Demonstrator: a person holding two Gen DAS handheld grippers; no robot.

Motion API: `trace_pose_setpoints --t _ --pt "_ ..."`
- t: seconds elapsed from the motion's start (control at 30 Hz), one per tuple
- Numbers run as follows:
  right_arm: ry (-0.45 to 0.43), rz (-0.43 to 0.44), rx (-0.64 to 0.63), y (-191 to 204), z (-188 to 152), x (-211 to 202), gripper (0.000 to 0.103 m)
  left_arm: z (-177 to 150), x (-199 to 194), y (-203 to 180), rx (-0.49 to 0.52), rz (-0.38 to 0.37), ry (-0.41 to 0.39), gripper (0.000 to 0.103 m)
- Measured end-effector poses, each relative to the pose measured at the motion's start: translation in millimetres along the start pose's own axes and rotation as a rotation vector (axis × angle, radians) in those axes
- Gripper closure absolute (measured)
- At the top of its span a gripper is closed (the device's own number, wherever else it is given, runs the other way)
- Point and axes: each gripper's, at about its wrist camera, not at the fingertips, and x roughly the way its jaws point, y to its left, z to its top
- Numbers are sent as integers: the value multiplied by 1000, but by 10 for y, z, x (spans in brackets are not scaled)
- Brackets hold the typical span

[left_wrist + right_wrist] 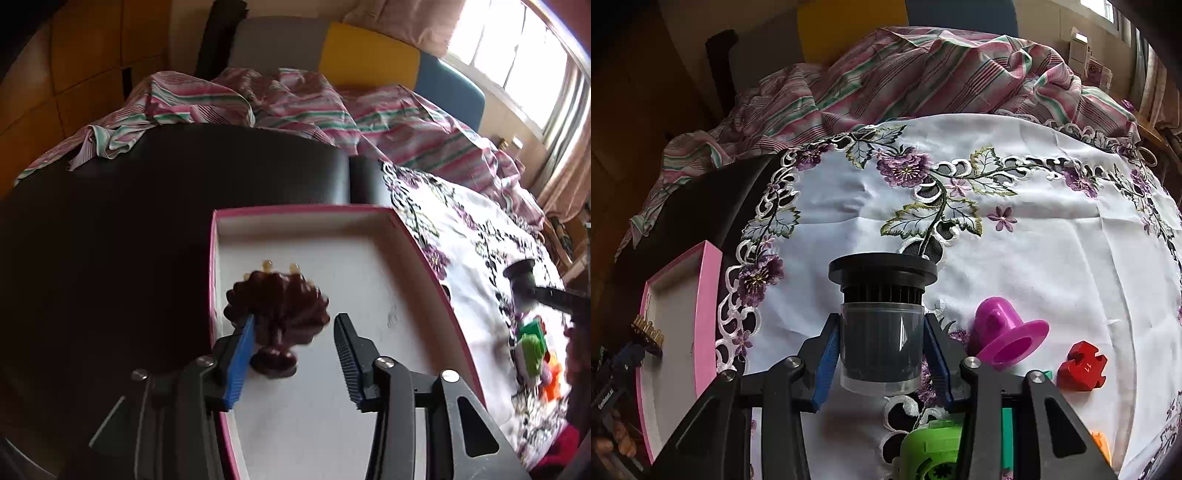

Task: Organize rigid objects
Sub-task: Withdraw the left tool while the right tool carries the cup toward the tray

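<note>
Only the right wrist view shows the right gripper point(882, 354) clamped on the black filter point(881, 317), right of the pink box point(708, 314), over the cloth point(1034, 240). The left gripper point(295, 354) stands parted inside the box, a brown clip point(277, 314) against one finger. Purple cone point(1008, 339) and red block point(1080, 365) lie beyond the filter.

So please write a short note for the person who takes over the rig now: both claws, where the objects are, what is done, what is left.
Left claw: open, over the pink box; the dark brown hair clip sits between its fingers, against the left one only.
Right claw: shut on the black-capped cylinder, above the embroidered cloth.
Done: clip is in the box.
Left: cylinder, magenta funnel piece, red block, green part on the cloth.
</note>
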Motion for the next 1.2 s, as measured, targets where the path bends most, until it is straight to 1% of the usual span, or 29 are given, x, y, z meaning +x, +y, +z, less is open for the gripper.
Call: trace_pose_setpoints --t 0.03,0.1,0.17,0.23,0.37,0.5,0.63,0.83,0.93,1.03,1.2 --pt "1 5 -2 6 -26 -13 59 1 -36 8 -11 -3 -16 51" --pt "0 7 -16 39 -83 -39 59 4 -109 10 -23 0 -46 41" --pt "3 10 -32 83 -152 -54 59 -18 -189 19 -43 5 -70 34" --pt "4 2 -52 135 -232 -66 59 -50 -280 32 -62 15 -89 32" --pt "16 -8 -97 266 -396 -74 59 -175 -503 22 -76 70 -136 18" --pt "12 -4 -107 347 -530 -112 59 -321 -694 -24 -32 128 -172 11" --pt "-1 5 -107 424 -631 -176 59 -459 -827 -52 8 149 -180 10" --pt "-43 41 -109 573 -715 -359 59 -630 -945 -31 -7 121 -171 6" --pt "-69 74 -123 696 -732 -473 59 -676 -961 -55 -20 120 -161 6" --pt "-86 129 -146 860 -745 -558 59 -720 -979 -32 -23 122 -153 6" --pt "-86 206 -202 1232 -797 -622 59 -768 -1016 67 -44 134 -145 6"
